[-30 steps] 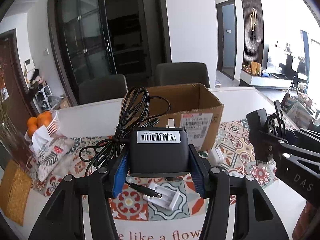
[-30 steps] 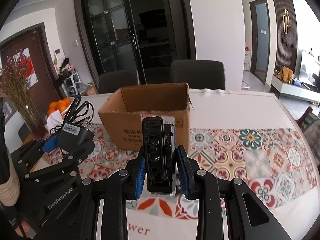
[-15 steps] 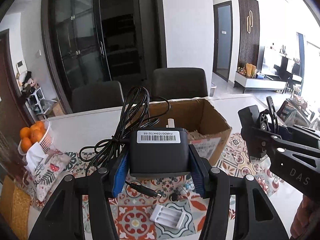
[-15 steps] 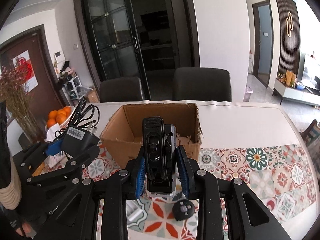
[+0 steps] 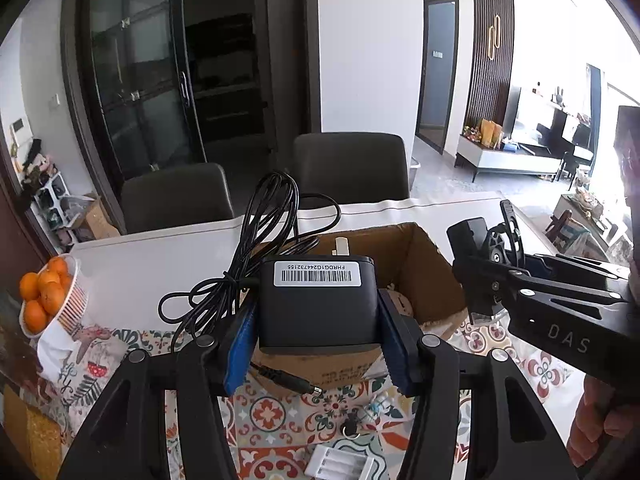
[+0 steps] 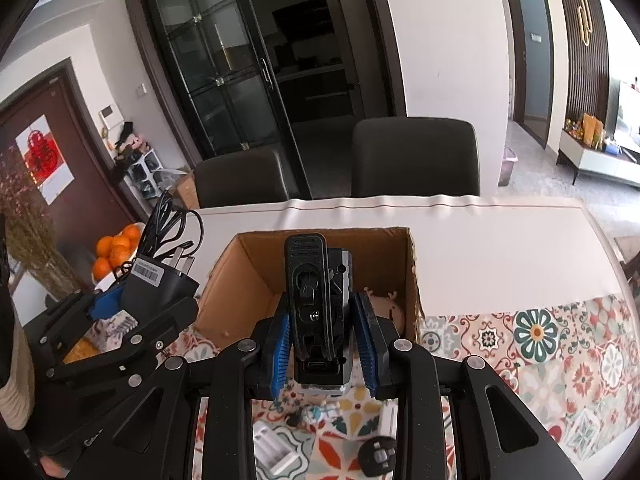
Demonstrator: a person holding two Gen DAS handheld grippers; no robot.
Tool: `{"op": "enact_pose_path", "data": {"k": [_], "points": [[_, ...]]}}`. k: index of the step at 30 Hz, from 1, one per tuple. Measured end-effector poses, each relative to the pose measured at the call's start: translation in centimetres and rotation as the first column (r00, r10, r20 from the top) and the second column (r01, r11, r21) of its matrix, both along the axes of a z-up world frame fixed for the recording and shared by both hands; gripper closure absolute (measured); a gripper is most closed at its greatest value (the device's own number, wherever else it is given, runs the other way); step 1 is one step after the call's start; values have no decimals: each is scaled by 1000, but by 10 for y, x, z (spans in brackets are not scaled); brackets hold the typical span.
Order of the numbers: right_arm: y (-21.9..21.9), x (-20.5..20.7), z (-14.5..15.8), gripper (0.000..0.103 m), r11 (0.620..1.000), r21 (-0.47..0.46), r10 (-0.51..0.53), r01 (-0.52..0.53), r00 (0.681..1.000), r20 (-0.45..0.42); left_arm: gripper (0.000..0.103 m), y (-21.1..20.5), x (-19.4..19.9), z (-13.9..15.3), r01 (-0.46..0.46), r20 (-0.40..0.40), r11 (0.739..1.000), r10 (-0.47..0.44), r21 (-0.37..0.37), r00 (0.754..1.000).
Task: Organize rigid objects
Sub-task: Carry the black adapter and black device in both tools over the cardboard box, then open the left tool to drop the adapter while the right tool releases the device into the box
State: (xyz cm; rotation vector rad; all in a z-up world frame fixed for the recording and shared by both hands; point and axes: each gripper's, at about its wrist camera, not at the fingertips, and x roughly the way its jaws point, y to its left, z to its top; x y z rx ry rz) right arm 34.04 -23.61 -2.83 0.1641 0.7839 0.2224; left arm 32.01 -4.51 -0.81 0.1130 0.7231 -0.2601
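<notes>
My left gripper (image 5: 316, 340) is shut on a black power adapter (image 5: 318, 306) with a barcode label and a bundled black cable (image 5: 260, 248); it hangs over the near left edge of the open cardboard box (image 5: 436, 276). My right gripper (image 6: 323, 336) is shut on a black clip-on device (image 6: 316, 304) and holds it above the near wall of the box (image 6: 240, 280). The left gripper with the adapter (image 6: 160, 284) shows at the left of the right wrist view; the right gripper (image 5: 492, 276) shows at the right of the left wrist view. A doll-like toy (image 6: 386, 306) lies inside the box.
A white battery holder (image 5: 340, 462), a small round black part (image 6: 378, 454) and other small items lie on the patterned tablecloth (image 6: 560, 344) below the grippers. A bowl of oranges (image 5: 44, 292) and a dried-flower vase (image 6: 28, 240) stand at the left. Two dark chairs (image 6: 416, 156) stand behind the table.
Both grippers have risen and moved forward with their loads, from in front of the box to above its near edge; the box interior now shows.
</notes>
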Motion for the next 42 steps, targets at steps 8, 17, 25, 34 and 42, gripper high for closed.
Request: {"op": "enact_pose_path", "data": {"k": [8,17,25,34,42], "points": [[-1,36,-4,73,1000,-27,-8,7,998,-59,48,-9,47,-13,38,-121,999,-38,-6,992],[-3,70,-34,73,1000,-6,-5,3,983,-185,48,-20,88,-41,46,-246,999,-47,-6,968],[-7,82,-55,73,1000,-4,-14,13,972,-234,48,-25,102,-64,43,-328,999,-45,-12,944],[-5,85,-57,73,1000,-22,-15,10,972,-236,37,-25,98,-65,8,-300,1000,1,27,954],[0,85,-56,73,999,-39,-10,1,973,-230,19,-4,85,-47,-114,-206,987,135,113,969]]}}
